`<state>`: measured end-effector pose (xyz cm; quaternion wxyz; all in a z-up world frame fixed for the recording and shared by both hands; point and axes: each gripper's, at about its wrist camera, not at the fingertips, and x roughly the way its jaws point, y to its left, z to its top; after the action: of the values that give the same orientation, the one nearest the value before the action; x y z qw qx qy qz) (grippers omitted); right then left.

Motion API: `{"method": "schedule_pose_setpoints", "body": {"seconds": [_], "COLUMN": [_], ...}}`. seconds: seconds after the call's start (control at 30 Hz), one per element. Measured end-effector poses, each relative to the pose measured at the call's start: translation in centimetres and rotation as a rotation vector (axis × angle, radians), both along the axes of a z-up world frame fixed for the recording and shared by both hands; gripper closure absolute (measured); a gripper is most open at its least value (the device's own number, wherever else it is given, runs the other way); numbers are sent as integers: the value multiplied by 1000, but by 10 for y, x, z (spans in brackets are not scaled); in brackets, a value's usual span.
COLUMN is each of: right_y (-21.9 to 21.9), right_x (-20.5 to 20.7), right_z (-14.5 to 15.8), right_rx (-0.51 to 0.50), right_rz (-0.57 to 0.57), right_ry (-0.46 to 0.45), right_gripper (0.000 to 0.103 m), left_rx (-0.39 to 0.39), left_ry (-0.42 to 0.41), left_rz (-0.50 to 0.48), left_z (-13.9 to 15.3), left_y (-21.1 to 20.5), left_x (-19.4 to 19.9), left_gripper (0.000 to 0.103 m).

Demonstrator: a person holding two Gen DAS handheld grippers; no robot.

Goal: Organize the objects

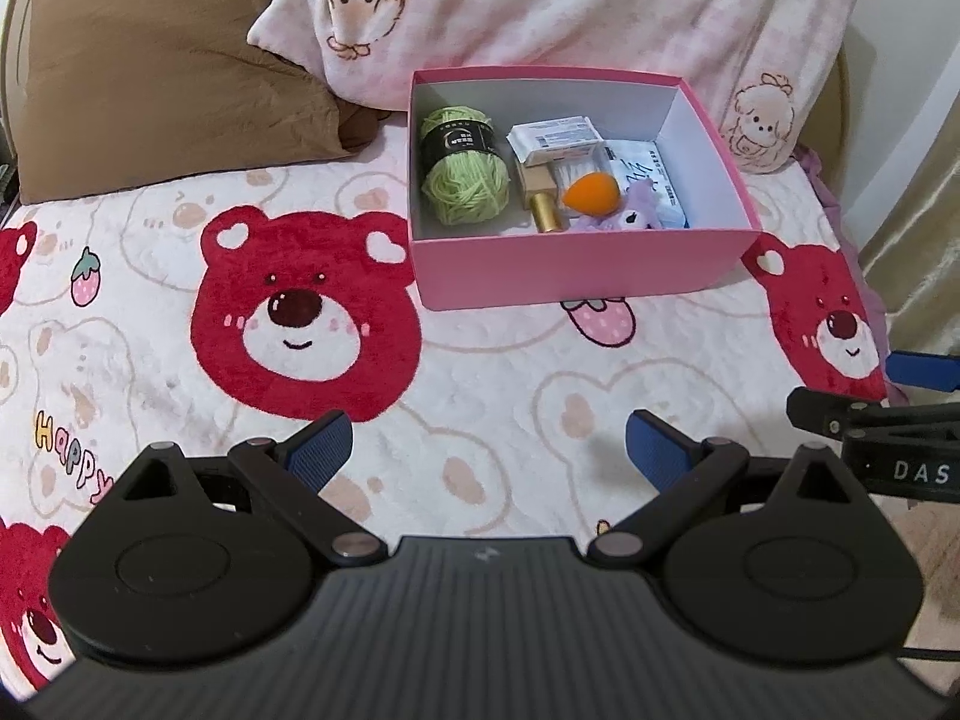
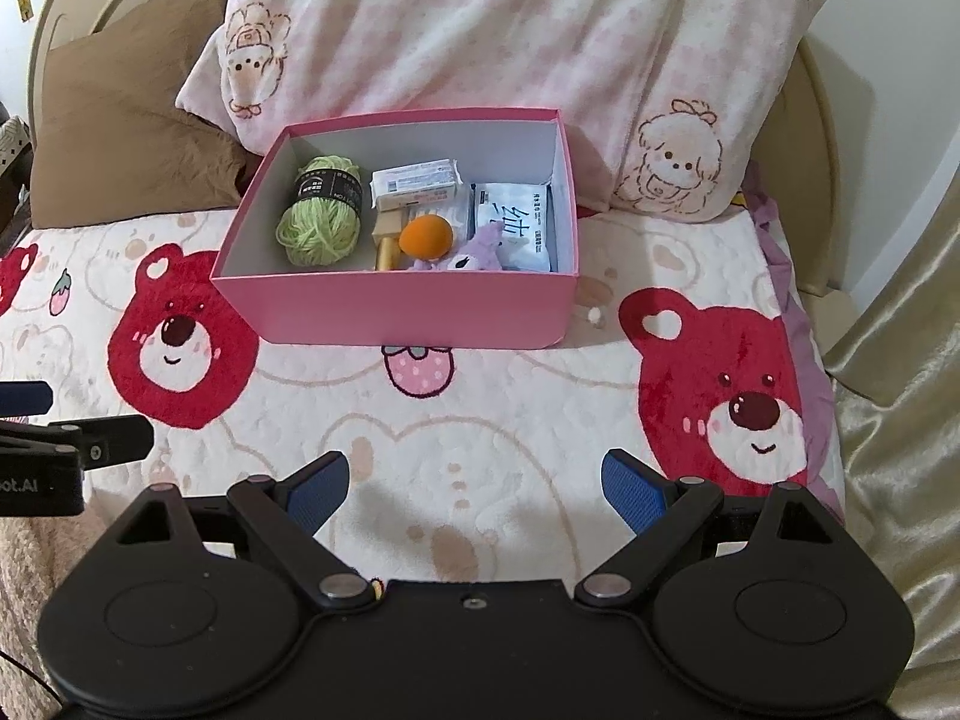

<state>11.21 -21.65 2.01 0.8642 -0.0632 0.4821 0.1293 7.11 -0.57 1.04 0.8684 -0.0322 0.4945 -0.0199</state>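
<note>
Both the left gripper (image 1: 487, 450) and right gripper (image 2: 474, 489) hovered with fingers spread wide, empty, since everything already sat in the pink box (image 2: 390, 312) near the bed's head.

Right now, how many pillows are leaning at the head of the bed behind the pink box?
2. A brown pillow sits at the back left, and a pink-checked puppy-print pillow stands directly behind the pink box, overlapping the brown one's right edge. More could be hidden behind them.
</note>
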Motion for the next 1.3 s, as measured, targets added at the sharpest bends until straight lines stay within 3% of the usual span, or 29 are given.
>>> {"method": "schedule_pose_setpoints", "body": {"seconds": [1.3], "right_y": [2], "right_x": [-15], "right_z": [5], "right_rx": [-13], "right_rz": [-4], "right_ry": [1], "right_gripper": [10], "left_rx": [37], "left_ry": [15], "left_rz": [34], "left_z": [0], "left_y": [0], "left_x": [-8], "left_gripper": [2]}}
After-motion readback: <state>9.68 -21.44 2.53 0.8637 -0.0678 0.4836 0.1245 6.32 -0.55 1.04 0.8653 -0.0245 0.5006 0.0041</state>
